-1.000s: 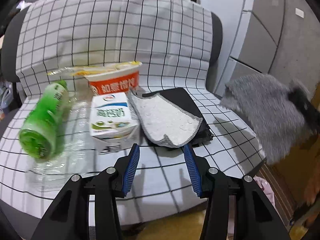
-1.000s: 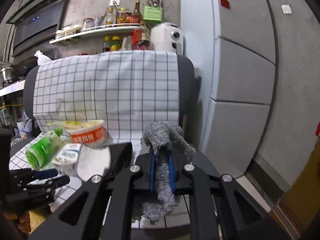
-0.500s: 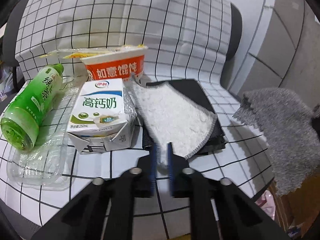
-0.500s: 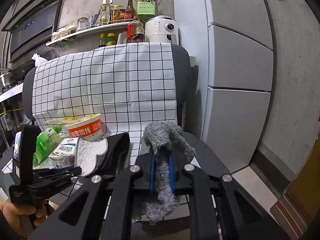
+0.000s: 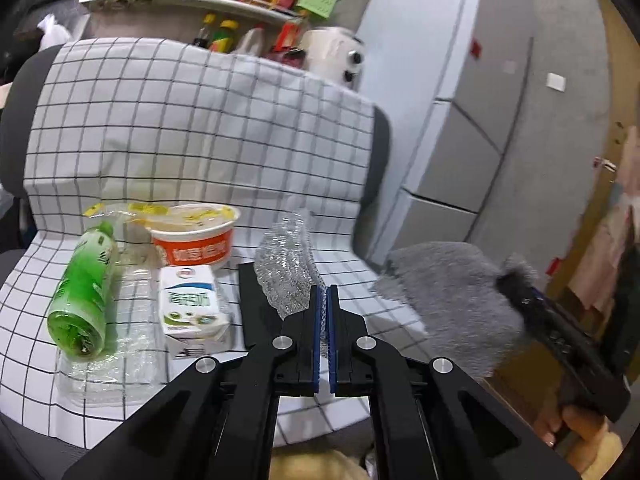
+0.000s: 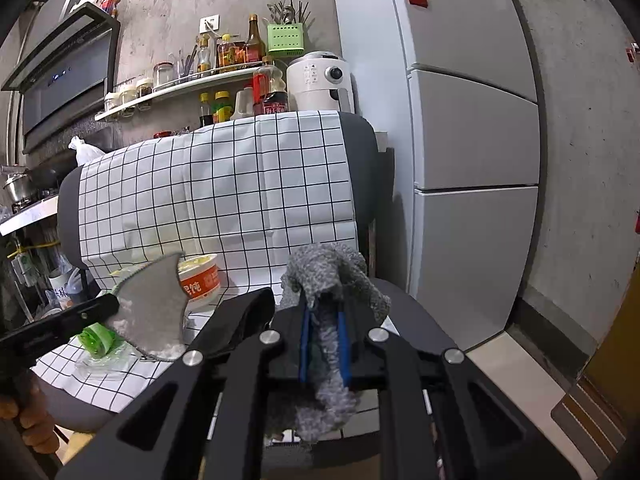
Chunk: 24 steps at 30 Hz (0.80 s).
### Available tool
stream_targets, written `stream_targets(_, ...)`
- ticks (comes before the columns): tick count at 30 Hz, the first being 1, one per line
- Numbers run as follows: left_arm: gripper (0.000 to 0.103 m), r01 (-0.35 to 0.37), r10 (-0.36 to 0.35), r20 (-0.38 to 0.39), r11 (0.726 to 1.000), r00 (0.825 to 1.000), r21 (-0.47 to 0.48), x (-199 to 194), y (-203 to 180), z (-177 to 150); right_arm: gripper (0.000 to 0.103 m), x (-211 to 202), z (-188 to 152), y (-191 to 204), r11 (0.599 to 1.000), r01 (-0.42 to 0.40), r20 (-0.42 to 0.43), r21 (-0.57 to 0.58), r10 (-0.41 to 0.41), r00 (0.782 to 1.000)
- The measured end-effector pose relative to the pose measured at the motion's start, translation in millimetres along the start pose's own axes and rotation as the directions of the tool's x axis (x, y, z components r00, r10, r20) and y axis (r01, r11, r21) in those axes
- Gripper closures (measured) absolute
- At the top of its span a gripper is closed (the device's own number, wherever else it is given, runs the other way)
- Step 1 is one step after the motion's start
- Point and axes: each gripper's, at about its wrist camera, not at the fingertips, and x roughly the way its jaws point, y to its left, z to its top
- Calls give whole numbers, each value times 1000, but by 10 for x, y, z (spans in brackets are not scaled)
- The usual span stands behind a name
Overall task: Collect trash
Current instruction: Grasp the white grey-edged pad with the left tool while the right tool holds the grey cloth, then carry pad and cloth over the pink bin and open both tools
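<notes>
My left gripper (image 5: 323, 292) is shut on a white cloth with a grey edge (image 5: 286, 264) and holds it up above the seat. In the right wrist view the same cloth (image 6: 154, 312) hangs at the left. My right gripper (image 6: 323, 312) is shut on a fuzzy grey cloth (image 6: 326, 280), which also shows at the right of the left wrist view (image 5: 452, 304). On the checked seat cover (image 5: 200, 140) lie a green bottle (image 5: 82, 292), a milk carton (image 5: 192, 308), an orange noodle bowl (image 5: 192, 236), a clear plastic tray (image 5: 108, 368) and a black pad (image 5: 254, 312).
The chair stands against a grey fridge (image 6: 472, 140). Behind its back are a shelf of bottles (image 6: 224, 68) and a white air fryer (image 6: 320, 80). A person's hand (image 6: 28, 420) grips the left tool's handle. The seat's front edge lies just below my grippers.
My left gripper closed on the white cloth and lifted it off the black pad. The right gripper kept its hold on the grey cloth and barely shifted.
</notes>
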Motion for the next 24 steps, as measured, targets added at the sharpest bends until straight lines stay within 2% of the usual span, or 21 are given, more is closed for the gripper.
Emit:
stream_targets(6, 100, 126, -123, -33, 988, 992, 94, -6, -394, -199, 92, -313, -133, -104, 995, 96, -15, -20, -97, 995)
stream_targets(9, 100, 214, -206, -76, 969, 976, 127, 96, -641, -322, 91, -506, -238, -252, 984, 180, -22, -14, -181, 983)
stream_targets(12, 100, 295, -277, -125, 942, 953, 161, 219, -899, -459, 91, -703, -380, -448, 964, 265, -41, 6, -265, 963)
stream_targets(17, 100, 428, -380, -229, 876, 896, 220, 431, -1376, -751, 91, -922, -718, -823, 920, 391, -110, 32, -386, 916)
stream_targets(19, 100, 470, -406, -274, 850, 872, 237, 524, -1560, -883, 91, -952, -855, -945, 904, 426, -139, 39, -417, 898)
stream_targets(24, 100, 535, -434, -369, 811, 822, 238, 765, -1902, -1180, 91, -1015, -1119, -1187, 877, 477, -176, 64, -461, 870)
